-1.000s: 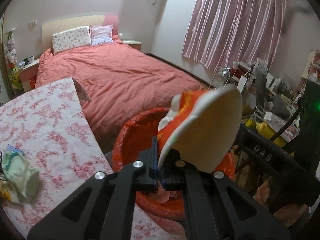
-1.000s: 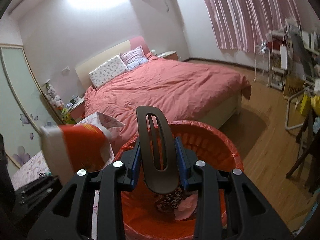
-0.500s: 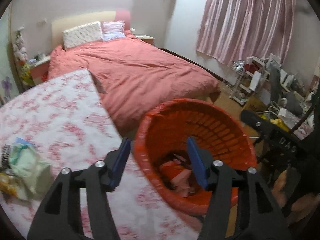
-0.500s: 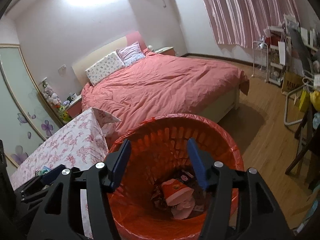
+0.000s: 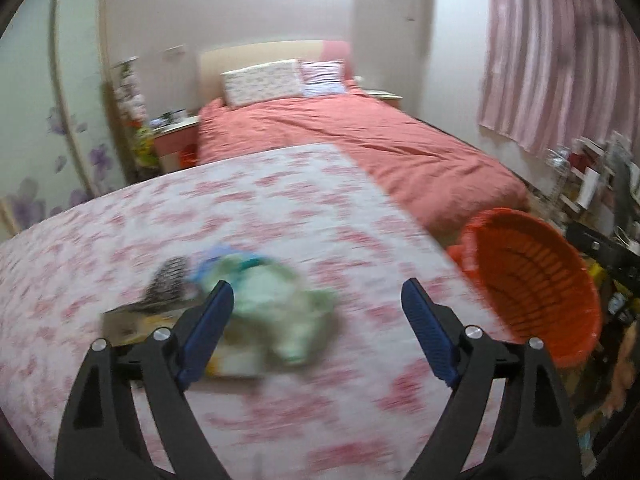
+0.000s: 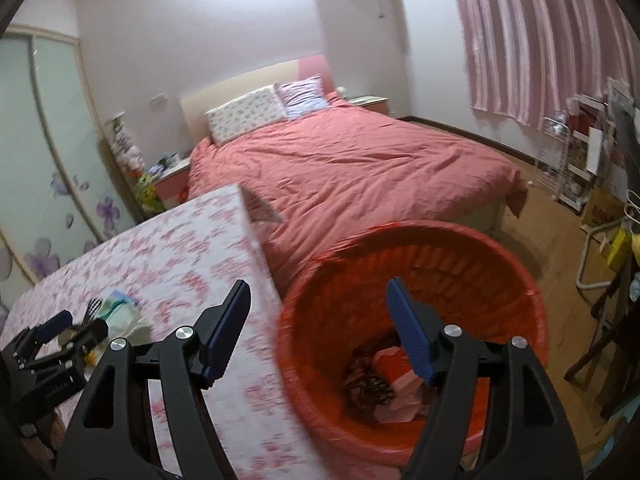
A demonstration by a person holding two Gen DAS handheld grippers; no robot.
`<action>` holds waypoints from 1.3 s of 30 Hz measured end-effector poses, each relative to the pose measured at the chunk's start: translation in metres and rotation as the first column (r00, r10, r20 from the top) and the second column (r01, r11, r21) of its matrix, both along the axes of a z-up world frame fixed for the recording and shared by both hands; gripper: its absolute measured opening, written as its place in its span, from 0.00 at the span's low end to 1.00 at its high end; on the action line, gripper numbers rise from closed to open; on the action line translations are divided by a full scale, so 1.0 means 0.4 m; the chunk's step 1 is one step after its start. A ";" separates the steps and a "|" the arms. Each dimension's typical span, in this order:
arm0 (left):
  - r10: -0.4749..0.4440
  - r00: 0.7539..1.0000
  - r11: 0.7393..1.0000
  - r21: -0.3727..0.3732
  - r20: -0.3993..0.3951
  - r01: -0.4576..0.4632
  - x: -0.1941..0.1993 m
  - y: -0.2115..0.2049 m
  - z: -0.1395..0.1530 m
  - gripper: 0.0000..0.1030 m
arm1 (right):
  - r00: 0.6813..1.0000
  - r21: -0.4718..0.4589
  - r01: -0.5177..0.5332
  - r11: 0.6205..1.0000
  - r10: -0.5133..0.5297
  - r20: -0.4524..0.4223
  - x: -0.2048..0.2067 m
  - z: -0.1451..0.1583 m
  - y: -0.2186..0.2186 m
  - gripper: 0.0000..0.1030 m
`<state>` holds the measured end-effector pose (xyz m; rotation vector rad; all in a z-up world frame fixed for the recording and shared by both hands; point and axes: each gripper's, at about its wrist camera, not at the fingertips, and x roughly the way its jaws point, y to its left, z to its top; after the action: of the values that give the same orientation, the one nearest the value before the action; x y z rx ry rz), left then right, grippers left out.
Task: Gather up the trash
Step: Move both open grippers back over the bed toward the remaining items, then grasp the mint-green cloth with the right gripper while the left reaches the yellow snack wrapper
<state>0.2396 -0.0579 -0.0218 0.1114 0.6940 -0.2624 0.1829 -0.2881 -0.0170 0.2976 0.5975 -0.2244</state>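
Left gripper [image 5: 316, 300] over the floral tablecloth [image 5: 280, 208], jaws spreading wider, nothing clamped. Blue pads [image 5: 208, 328] well apart. Trash pile [image 5: 272, 312] lying on the cloth just ahead of the left pad, partly between the two pads in view but not touched. Motion-blurred; looks like a crumpled pale-green wrapper [image 5: 288, 320] on top of a flat yellowish packet [image 5: 236, 360], with a dark comb-like piece [image 5: 168, 284] at the far-left edge, exact items hard to tell.

Right gripper [image 6: 318, 312] above the near rim of the orange bin [image 6: 500, 264], jaws also widening, empty. Right pad over the bin's inside, left pad over the table edge. Bin lined with an orange bag, standing on the wood floor [image 6: 560, 248] right beside the table corner, between table and pink bed [image 6: 352, 172]. Discarded scraps [image 6: 388, 384] at the bottom of the bin, red-white and dark pieces.

From the right wrist view, left gripper seen at far left over the same pile [image 6: 120, 312] on the table, well apart from the bin.
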 end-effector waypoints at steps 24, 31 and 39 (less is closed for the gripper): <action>0.324 0.946 0.946 0.025 -0.028 -0.323 0.037 0.450 -0.048 0.82 | 0.911 -0.017 -0.379 0.925 0.370 -0.180 0.226 -0.098 0.466 0.67; 0.286 0.957 0.958 0.000 -0.044 -0.286 0.060 0.432 -0.052 0.82 | 0.902 -0.052 -0.377 0.925 0.353 -0.249 0.235 -0.136 0.472 0.31; 0.254 0.964 0.967 -0.004 -0.078 -0.255 0.089 0.389 -0.067 0.82 | 0.927 -0.051 -0.318 0.947 0.299 -0.228 0.208 -0.121 0.421 0.10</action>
<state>0.2751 0.0975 -0.0485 -0.0026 0.7746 -0.0245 0.2660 -0.1198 -0.0655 0.0911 0.8400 0.0228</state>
